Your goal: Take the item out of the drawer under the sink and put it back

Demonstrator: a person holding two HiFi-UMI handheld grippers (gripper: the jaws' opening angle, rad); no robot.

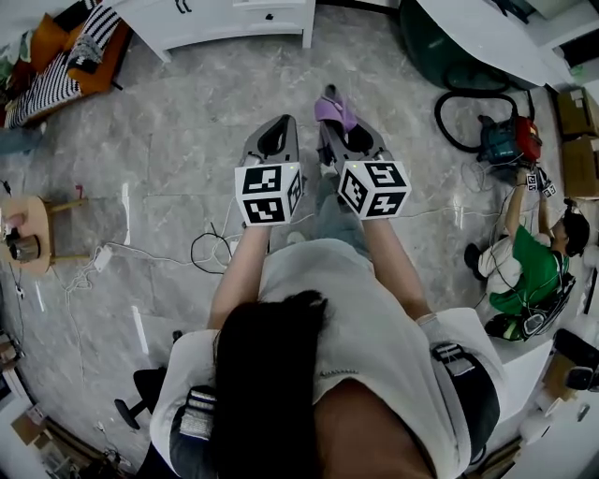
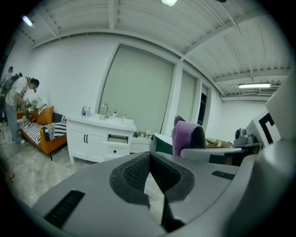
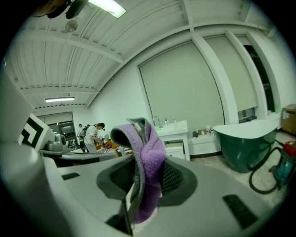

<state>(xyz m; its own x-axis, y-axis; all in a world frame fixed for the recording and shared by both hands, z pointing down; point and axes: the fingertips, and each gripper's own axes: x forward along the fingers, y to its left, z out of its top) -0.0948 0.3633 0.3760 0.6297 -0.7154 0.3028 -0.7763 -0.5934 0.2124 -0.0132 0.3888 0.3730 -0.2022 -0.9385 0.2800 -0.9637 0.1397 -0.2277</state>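
A purple and grey cloth (image 1: 332, 109) sticks out of my right gripper (image 1: 344, 131), which is shut on it; in the right gripper view the cloth (image 3: 147, 166) fills the gap between the dark pads and flops over them. My left gripper (image 1: 275, 131) is held beside it at the same height, jaws together with nothing in them (image 2: 149, 157). The cloth (image 2: 185, 135) also shows at the right of the left gripper view. The white sink cabinet (image 1: 234, 21) stands across the room ahead (image 2: 99, 139), and one drawer (image 2: 117, 138) in it shows a dark gap.
A dark green bathtub (image 1: 445, 47) stands to the right of the cabinet. A hose and a red and teal machine (image 1: 510, 140) lie on the floor at right, near a crouching person (image 1: 524, 267). An orange sofa (image 1: 70, 56) is at left, and cables (image 1: 206, 248) trail underfoot.
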